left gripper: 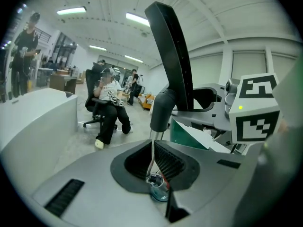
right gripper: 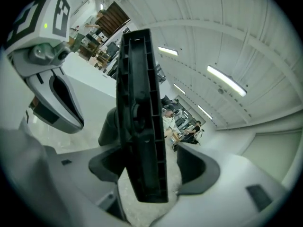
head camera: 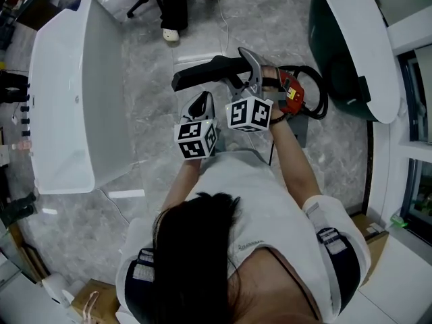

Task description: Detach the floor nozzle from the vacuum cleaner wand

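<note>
- Long white table (head camera: 74,113) on our left, round dark green table with a white top (head camera: 351,39) on our right, grey marbled floor (head camera: 155,46) between them.
- Red and black vacuum cleaner body with a looped black hose (head camera: 295,97) lies on the floor, just beyond the right hand.
- Flat black ribbed plastic floor nozzle (head camera: 202,73) is held up off the floor in front of us. It lies crosswise in the head view, between the two grippers and the vacuum body.
- Its dark grey round neck (left gripper: 161,109) hangs from the lower end.
- Right gripper (right gripper: 152,169): jaws apart with the nozzle edge-on between them. One pad sits against it and we see a gap on the other side, so it is not clamped.
- Left gripper (left gripper: 155,167): jaws closed tight on a thin silvery stem (left gripper: 152,152) that runs up into the neck. We cannot tell whether this is the wand.
- Handling, as we judge it: the nozzle is stiff, light moulded plastic with smooth faces that could slip, while the ribs should give the pads some bite. We would clamp across the ribbed body close to the neck.
- The stem looks bendable, so pull along its line and avoid prying.
</note>
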Motion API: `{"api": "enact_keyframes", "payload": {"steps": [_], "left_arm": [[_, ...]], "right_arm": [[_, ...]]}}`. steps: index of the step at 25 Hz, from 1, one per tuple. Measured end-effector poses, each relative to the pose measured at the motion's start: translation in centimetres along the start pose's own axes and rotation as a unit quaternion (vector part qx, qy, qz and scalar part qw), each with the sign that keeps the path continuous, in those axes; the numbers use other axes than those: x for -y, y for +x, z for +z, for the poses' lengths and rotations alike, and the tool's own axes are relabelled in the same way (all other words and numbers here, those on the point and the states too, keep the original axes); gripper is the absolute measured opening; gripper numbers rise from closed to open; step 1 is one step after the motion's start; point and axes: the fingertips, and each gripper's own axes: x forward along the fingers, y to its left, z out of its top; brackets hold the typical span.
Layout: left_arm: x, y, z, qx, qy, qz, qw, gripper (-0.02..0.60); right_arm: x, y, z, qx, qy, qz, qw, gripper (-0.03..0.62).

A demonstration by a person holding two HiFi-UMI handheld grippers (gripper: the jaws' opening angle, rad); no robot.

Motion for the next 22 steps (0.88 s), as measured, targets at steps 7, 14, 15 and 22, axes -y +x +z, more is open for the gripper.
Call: {"api": "enact_keyframes", "payload": {"steps": [7,14,15,22], "left_arm": [[-0.43,-0.13,-0.29,0.003,-0.004,0.006,1.0000,0.014],[-0.36,-0.01,0.16,0.004,-0.010,-0.002,0.9999,0.014],[-0.37,0.02,0.10,0.002,-0.009,-0.004,0.9999,0.014],[-0.13,0.36,0.36,0.007,-0.015,-0.016,0.9997,0.014]], "right_arm": [[-0.42,0.56,0.47,0.003,0.007,0.031,0.999,0.302],[-0.51,0.75,0.45,-0.003,-0.002,0.032,0.999,0.250],[-0.54,0.77,0.47,-0.004,-0.002,0.034,0.999,0.250],[-0.32,0.86,0.63,-0.007,-0.004,0.039,0.999,0.247]]}}
